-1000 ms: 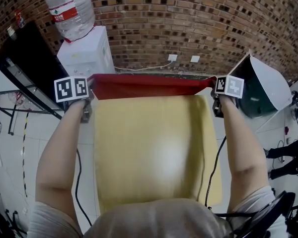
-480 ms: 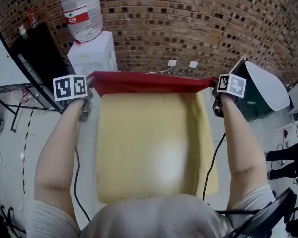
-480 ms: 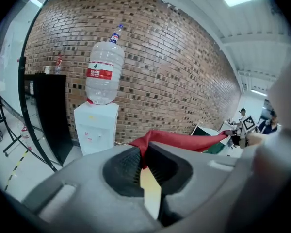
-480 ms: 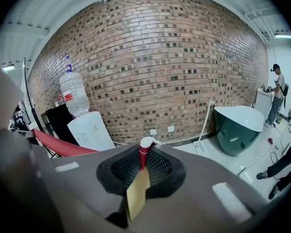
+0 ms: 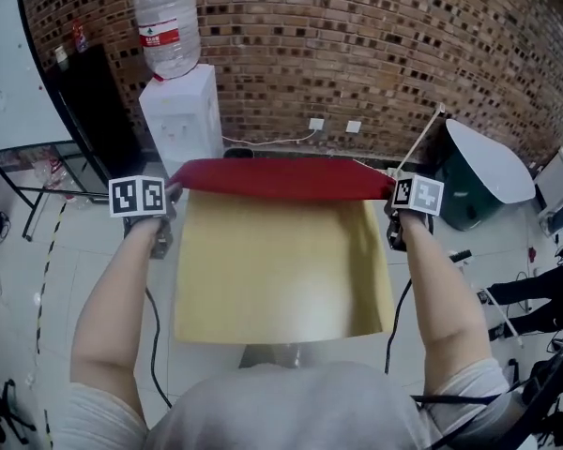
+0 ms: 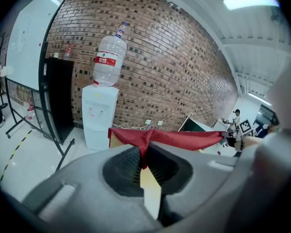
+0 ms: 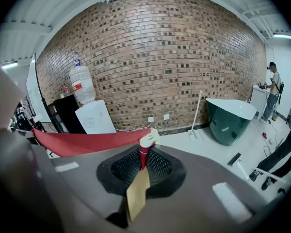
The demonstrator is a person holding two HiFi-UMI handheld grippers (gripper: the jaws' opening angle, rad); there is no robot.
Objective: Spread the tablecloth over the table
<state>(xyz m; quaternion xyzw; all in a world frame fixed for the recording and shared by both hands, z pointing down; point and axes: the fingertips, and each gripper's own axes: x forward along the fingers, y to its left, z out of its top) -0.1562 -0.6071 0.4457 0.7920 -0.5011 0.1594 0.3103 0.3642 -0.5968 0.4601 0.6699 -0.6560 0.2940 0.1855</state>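
The tablecloth (image 5: 280,265) is red on one face and yellow on the other. It hangs in the air as a sheet, stretched between both grippers, with its red top edge (image 5: 281,178) taut. My left gripper (image 5: 169,198) is shut on the cloth's left corner; in the left gripper view the red fabric (image 6: 157,137) is pinched between the pads of that gripper (image 6: 144,155). My right gripper (image 5: 391,195) is shut on the right corner, and in the right gripper view the bunched cloth (image 7: 87,141) sits in that gripper (image 7: 143,160). No table shows in any view.
A white water dispenser (image 5: 180,111) with a bottle (image 5: 169,26) stands against the brick wall (image 5: 357,45), beside a black cabinet (image 5: 94,111). A green tub with a white top (image 5: 483,167) is at the right. Cables (image 5: 152,336) hang by my arms. A person (image 7: 272,93) stands far right.
Both grippers moved together, still holding the cloth stretched. The cloth's lower edge now hangs free in front of my body. The wall and dispenser look farther off.
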